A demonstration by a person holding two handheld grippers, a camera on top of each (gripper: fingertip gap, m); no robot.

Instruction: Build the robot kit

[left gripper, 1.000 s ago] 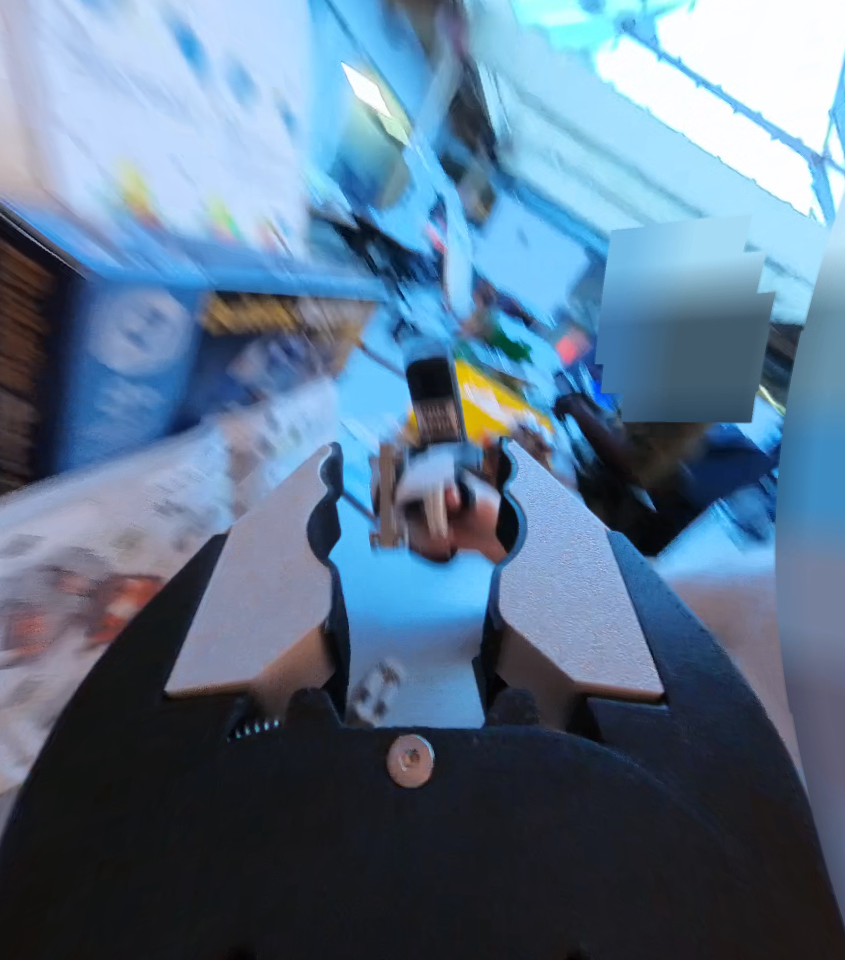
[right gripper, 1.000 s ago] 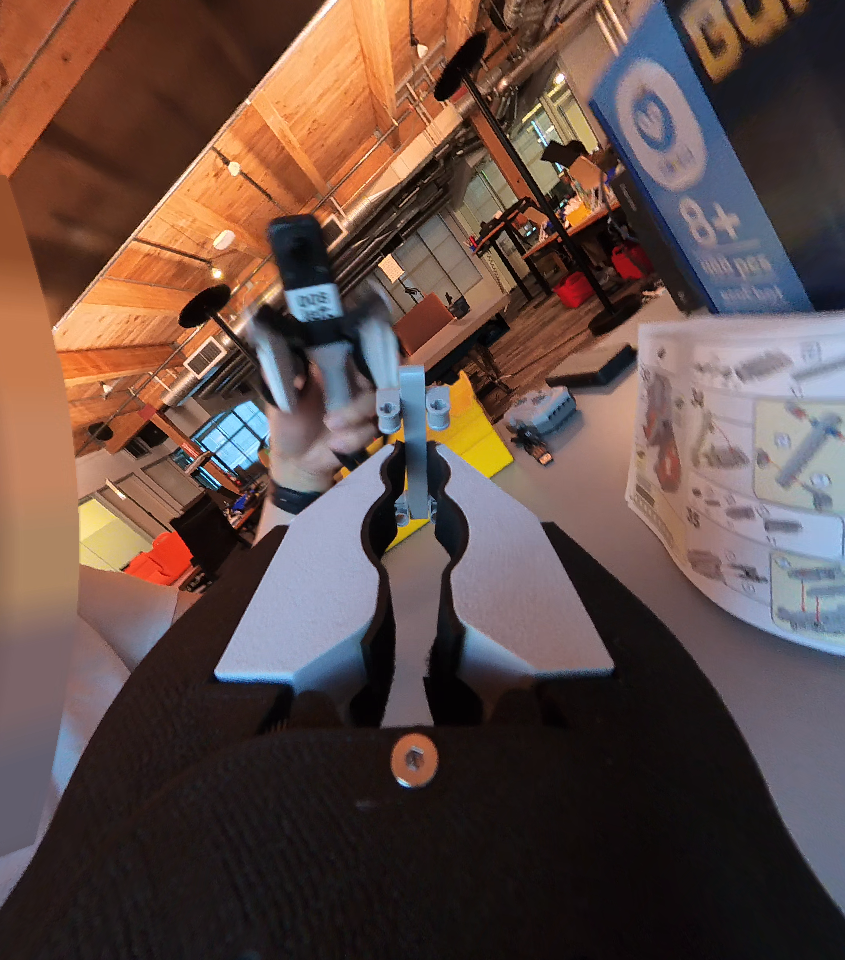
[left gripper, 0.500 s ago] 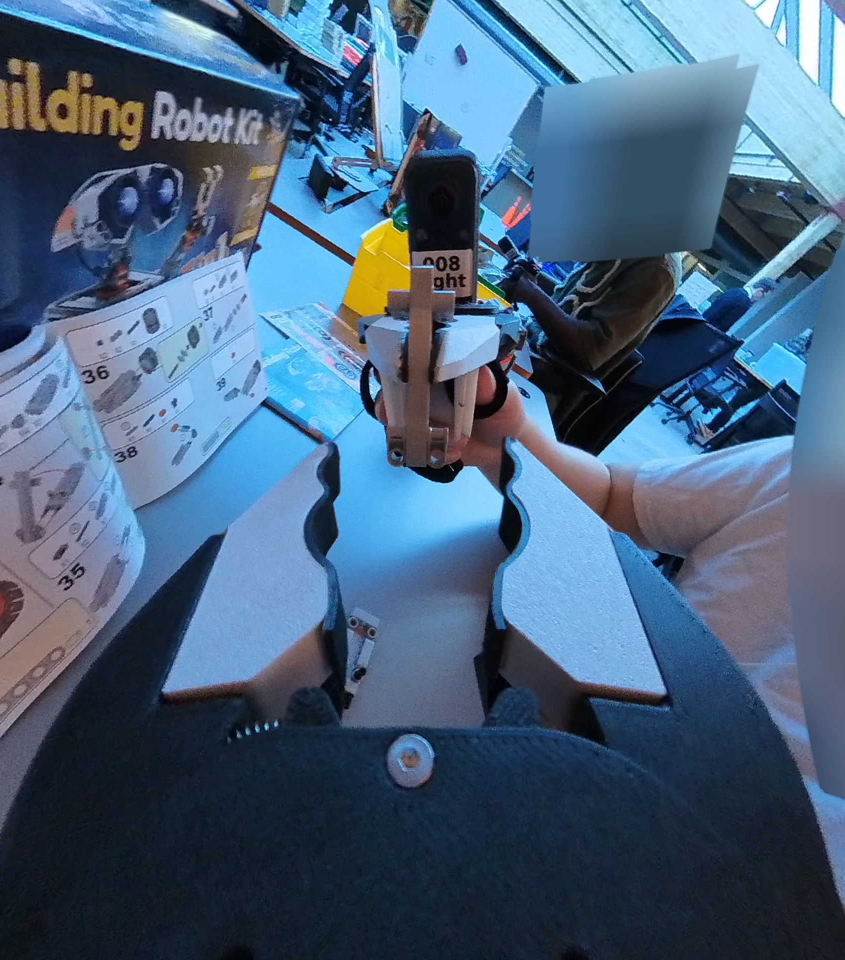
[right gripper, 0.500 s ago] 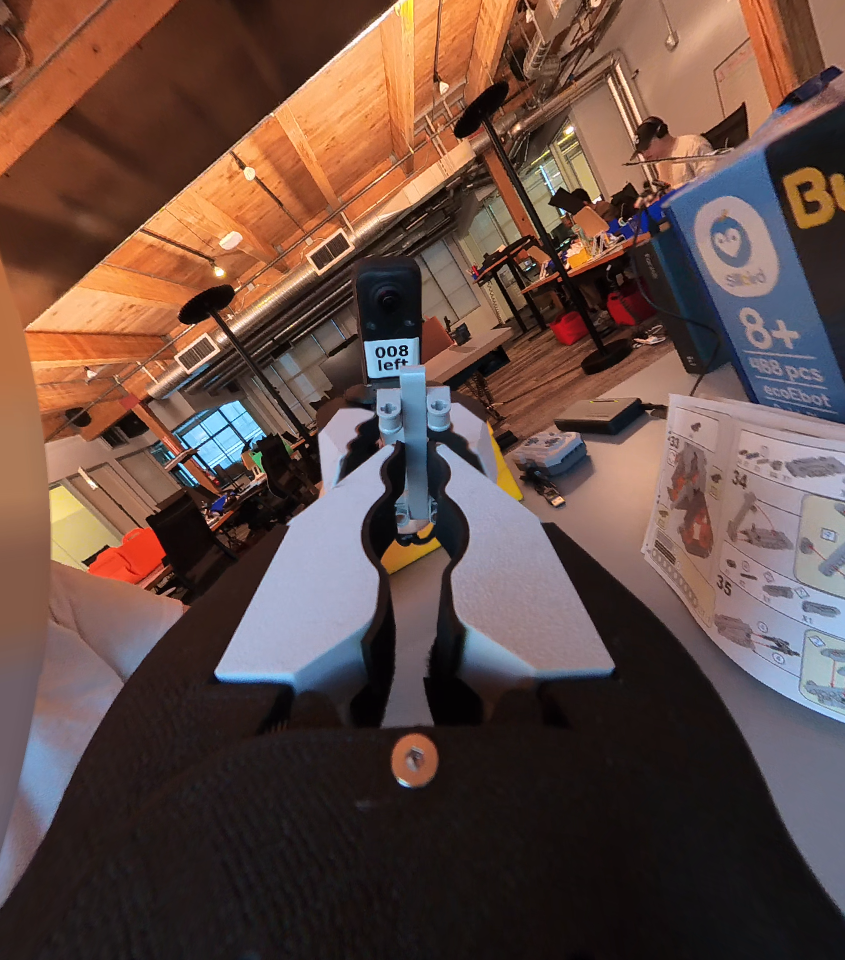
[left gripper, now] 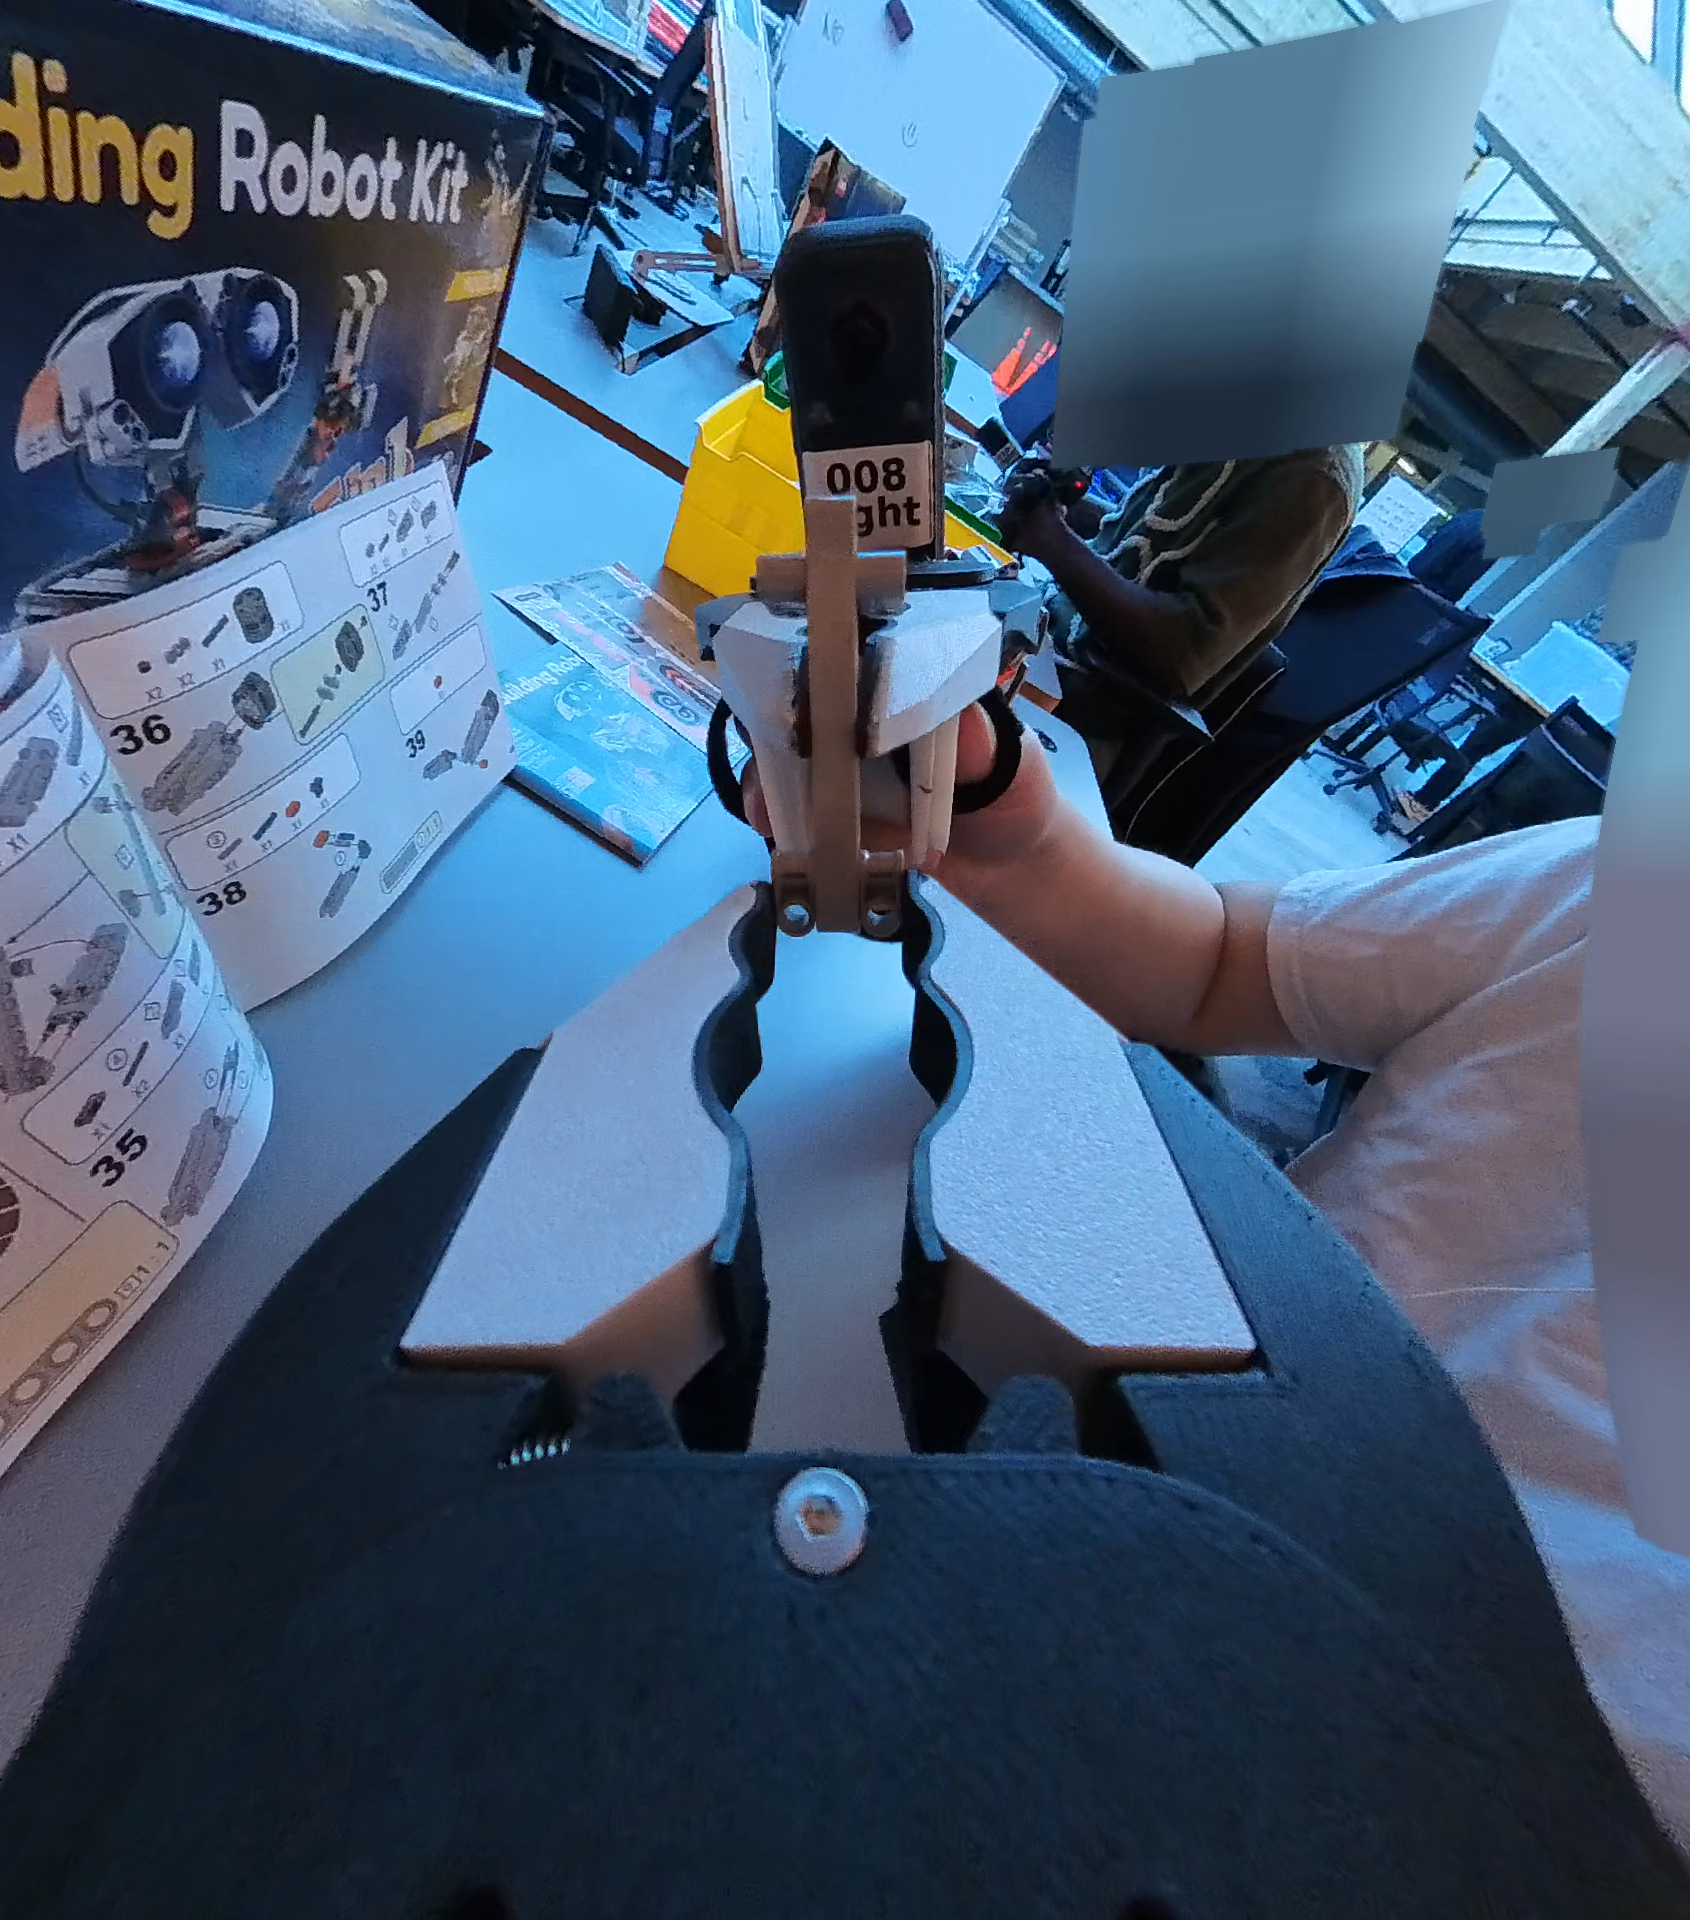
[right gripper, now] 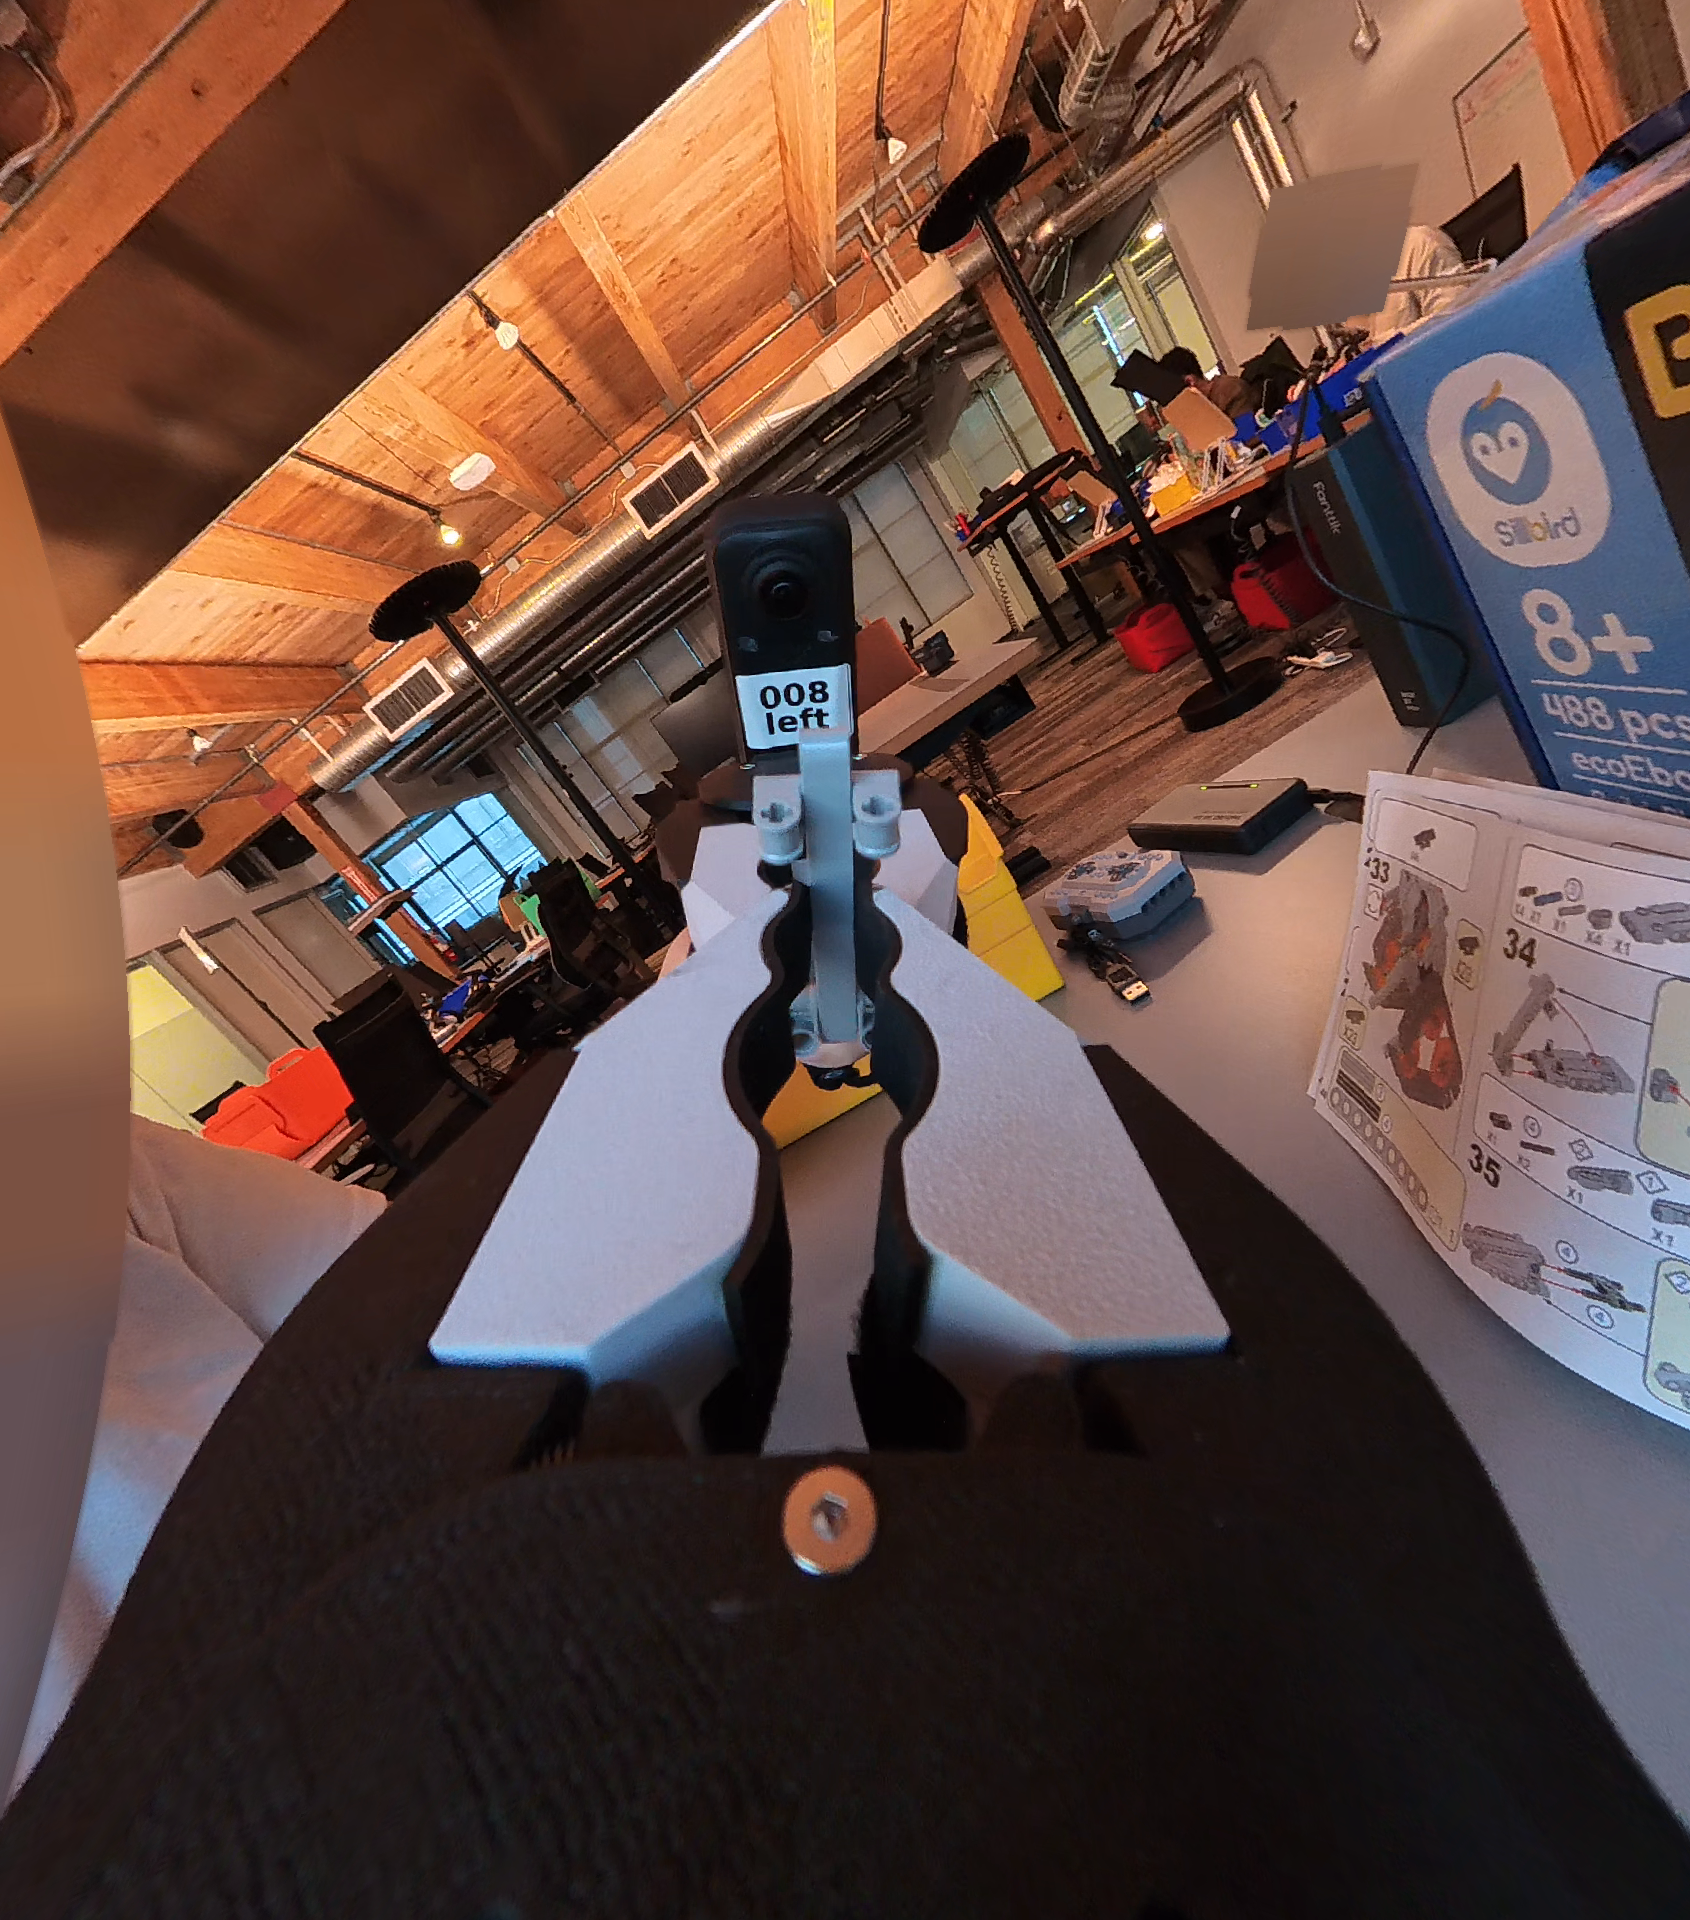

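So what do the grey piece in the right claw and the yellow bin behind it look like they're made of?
The grey beam assembly, clamped in the right claw, looks like moulded plastic: uniform matte grey, crisp edges, round pin holes at its ends, like a construction-kit part. The yellow bin also looks like plastic: solid bright colour, smooth faces with a slight sheen. Neither can be confirmed by sight alone.
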